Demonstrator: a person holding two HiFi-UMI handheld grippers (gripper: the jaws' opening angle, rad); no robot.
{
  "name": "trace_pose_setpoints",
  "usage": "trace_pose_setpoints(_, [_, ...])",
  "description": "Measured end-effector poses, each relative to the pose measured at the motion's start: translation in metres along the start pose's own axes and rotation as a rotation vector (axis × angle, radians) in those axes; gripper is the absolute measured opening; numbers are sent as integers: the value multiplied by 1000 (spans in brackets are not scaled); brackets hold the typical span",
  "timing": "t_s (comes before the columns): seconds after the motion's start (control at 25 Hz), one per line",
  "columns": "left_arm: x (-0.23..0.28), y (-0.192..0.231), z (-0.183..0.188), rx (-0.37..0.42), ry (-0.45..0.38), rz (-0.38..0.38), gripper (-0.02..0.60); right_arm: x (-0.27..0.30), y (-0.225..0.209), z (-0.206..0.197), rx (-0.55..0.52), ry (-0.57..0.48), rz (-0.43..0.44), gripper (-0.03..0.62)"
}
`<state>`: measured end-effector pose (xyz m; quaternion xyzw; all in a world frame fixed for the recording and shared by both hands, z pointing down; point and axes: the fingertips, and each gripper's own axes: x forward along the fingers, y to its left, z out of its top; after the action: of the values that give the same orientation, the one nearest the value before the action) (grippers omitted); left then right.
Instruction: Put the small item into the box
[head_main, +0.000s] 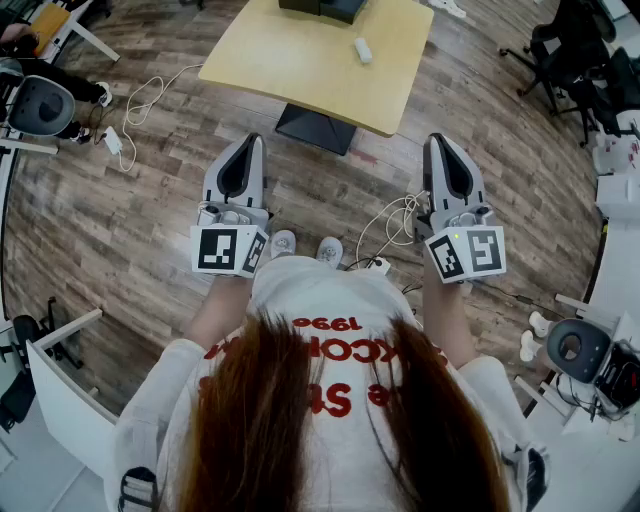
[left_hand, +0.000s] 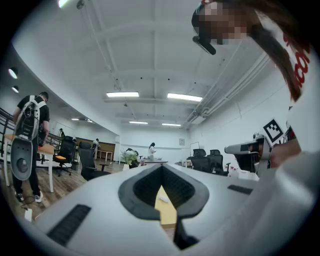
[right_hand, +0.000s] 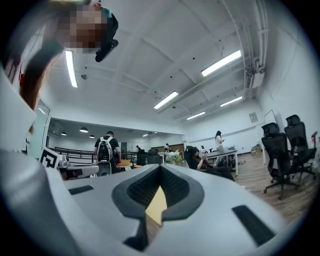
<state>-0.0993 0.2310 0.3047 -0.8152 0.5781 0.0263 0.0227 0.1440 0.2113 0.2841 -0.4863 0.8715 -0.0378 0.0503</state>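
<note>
A small white item (head_main: 362, 50) lies on the light wooden table (head_main: 300, 70) ahead of me, with a black box (head_main: 320, 7) at the table's far edge. My left gripper (head_main: 246, 142) and right gripper (head_main: 440, 140) are held side by side at waist height, short of the table, both pointing toward it. Each is shut with nothing between its jaws. In the left gripper view the closed left gripper (left_hand: 161, 166) frames the table (left_hand: 167, 215) and the white item (left_hand: 163, 199). The right gripper (right_hand: 160, 167) frames only a strip of table (right_hand: 156, 206).
White cables (head_main: 150, 95) and a charger (head_main: 112, 142) lie on the wood floor at left; more cable (head_main: 392, 225) lies between my grippers. Black office chairs (head_main: 575, 55) stand at the right. A person with a backpack (right_hand: 106, 147) stands farther off.
</note>
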Motion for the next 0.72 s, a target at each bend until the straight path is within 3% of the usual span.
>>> trace_pose_setpoints(0.72, [18, -6, -7, 4, 13, 37, 8, 12, -22, 1, 26, 8, 44, 5])
